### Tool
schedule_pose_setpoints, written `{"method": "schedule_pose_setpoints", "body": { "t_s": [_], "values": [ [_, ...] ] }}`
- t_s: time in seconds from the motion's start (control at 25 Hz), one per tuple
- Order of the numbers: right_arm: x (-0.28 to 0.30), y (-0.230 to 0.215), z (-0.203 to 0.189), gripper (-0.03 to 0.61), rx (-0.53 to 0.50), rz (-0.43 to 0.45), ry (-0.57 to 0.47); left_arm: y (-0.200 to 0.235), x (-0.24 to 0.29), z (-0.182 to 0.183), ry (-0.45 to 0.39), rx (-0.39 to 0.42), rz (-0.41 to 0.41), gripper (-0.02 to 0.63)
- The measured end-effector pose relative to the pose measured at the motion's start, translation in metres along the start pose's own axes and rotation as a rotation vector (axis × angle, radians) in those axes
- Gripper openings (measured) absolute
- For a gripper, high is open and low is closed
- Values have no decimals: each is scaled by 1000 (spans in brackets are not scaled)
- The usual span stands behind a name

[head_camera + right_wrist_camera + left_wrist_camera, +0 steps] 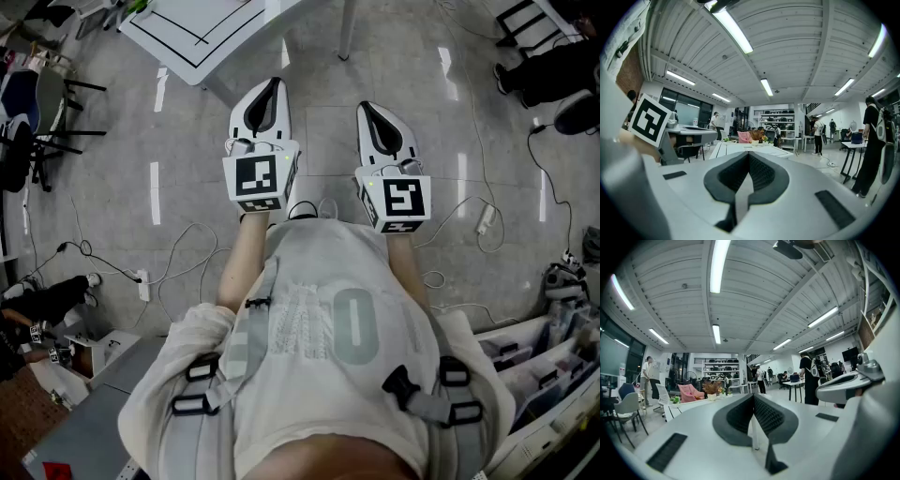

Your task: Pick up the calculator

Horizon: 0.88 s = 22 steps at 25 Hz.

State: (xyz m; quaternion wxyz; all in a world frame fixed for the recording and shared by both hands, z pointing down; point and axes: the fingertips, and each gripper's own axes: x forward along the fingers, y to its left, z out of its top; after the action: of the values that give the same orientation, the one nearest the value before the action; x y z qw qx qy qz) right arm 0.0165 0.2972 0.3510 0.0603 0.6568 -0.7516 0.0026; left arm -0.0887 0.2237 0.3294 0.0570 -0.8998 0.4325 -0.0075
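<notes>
Below me: grey floor (319, 141) w/ white cables (187, 230) & a power strip (143, 284), white table (187, 37) ahead. Across the office I see a pink armchair (691, 392), shelving (719, 369), ceiling strip lights (717, 268)

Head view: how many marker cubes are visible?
2. One marker cube sits on the left gripper, left of centre. The other sits on the right gripper, right of centre. None appear hidden.
</notes>
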Motion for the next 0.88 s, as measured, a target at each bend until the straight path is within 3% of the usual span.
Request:
{"method": "schedule_pose_setpoints", "body": {
  "t_s": [0.6,0.88],
  "values": [
    [9,-1,-2,6,78,70,-22,6,3,-6,6,-29,49,21],
    [3,6,-11,6,114,90,-20,4,-13,-3,-7,-3,59,21]
  ]
}}
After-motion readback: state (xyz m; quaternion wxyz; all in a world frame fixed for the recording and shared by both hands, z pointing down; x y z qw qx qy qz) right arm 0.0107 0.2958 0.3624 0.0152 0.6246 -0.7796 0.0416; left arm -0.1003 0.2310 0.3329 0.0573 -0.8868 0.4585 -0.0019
